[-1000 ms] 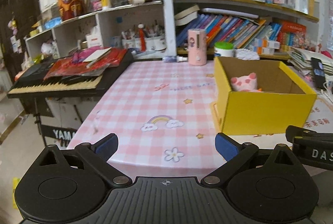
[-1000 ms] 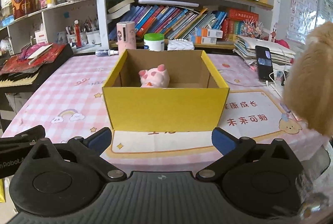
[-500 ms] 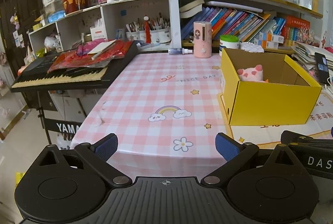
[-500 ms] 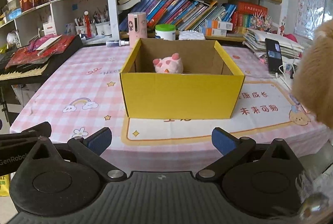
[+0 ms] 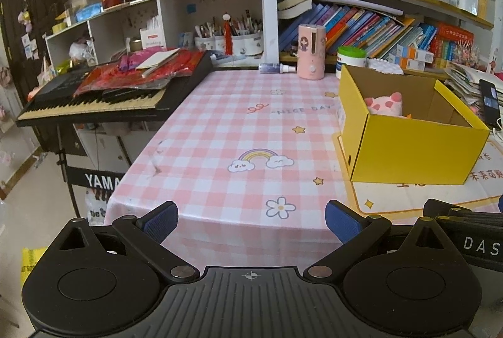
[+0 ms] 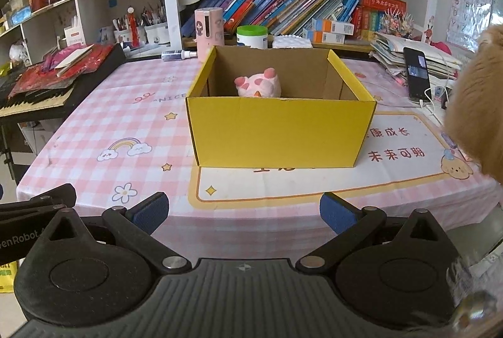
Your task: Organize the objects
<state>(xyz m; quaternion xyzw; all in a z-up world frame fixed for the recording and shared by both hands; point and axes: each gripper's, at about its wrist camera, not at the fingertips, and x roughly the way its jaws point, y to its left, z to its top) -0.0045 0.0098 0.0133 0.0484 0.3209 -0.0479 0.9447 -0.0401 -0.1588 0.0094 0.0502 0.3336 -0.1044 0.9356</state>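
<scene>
A yellow cardboard box [image 6: 279, 130] stands open on the pink checked tablecloth [image 6: 125, 118]; it also shows in the left wrist view [image 5: 408, 149]. A pink plush toy [image 6: 259, 85] lies inside it, seen too in the left wrist view [image 5: 385, 105]. A brown furry plush [image 6: 474, 105] fills the right edge of the right wrist view, close to the camera. My right gripper [image 6: 243, 212] is open and empty, in front of the table's near edge. My left gripper [image 5: 251, 220] is open and empty, to the left of the box.
A black keyboard [image 5: 103, 99] with red packets stands left of the table. A pink dispenser [image 6: 209, 27], a green-lidded tub [image 6: 251, 36] and a spray bottle [image 6: 179, 54] stand behind the box. A phone [image 6: 416, 74] lies on papers at the right. Bookshelves fill the back.
Both grippers have drawn back from the table and risen a little; the box looks smaller and farther. Both stay open and empty.
</scene>
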